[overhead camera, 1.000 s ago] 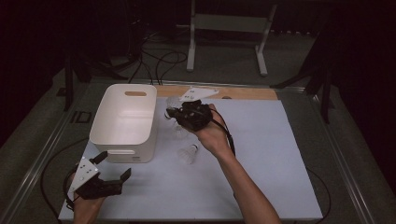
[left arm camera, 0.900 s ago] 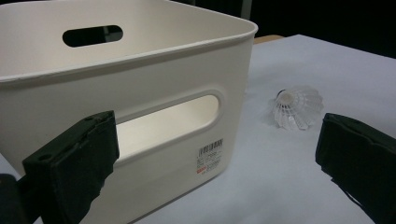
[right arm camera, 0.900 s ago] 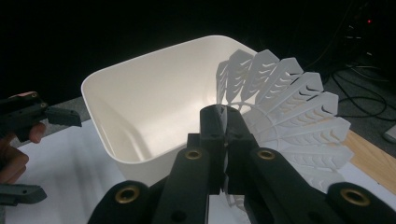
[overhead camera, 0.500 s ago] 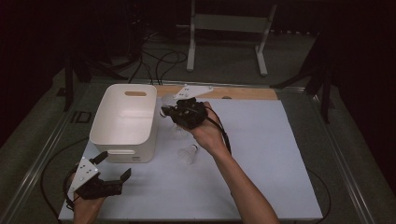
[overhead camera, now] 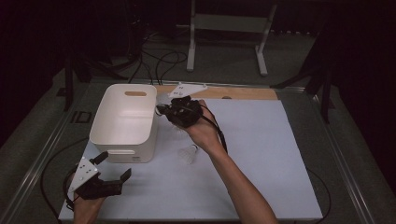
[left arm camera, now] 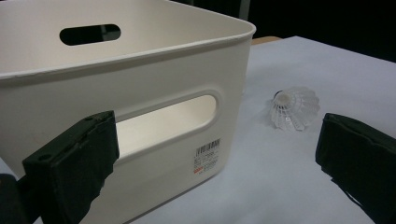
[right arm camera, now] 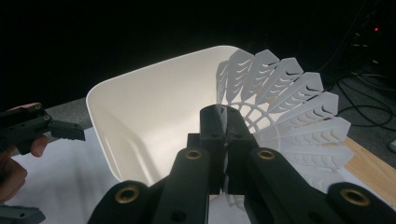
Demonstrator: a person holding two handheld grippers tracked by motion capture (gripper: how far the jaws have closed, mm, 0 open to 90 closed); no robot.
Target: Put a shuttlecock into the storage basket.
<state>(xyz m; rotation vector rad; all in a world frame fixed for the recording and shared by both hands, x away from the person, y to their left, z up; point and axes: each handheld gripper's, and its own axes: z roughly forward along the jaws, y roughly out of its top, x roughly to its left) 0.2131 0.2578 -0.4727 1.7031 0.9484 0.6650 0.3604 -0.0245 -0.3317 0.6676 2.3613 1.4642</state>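
The right gripper (right arm camera: 225,140) pinches the skirt of a white plastic shuttlecock (right arm camera: 289,121) above the right rim of the white plastic bin (overhead camera: 122,122). The left gripper (overhead camera: 114,170) gapes empty, near left. A second clear shuttlecock (overhead camera: 188,153) lies on the white table sheet (overhead camera: 261,154), right of the bin.

Shuttlecock (overhead camera: 188,153) on table (overhead camera: 261,154), right of bin (overhead camera: 122,122).

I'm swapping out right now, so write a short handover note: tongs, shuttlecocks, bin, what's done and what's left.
Right tongs: shut on a white shuttlecock, held at the white bin rim.
Left tongs: open, nothing between them, near the table's front edge.
Second shuttlecock: on the white mat, beside the bin.
Done: one picked up.
Left: probably drop it in the bin, then fetch the other.
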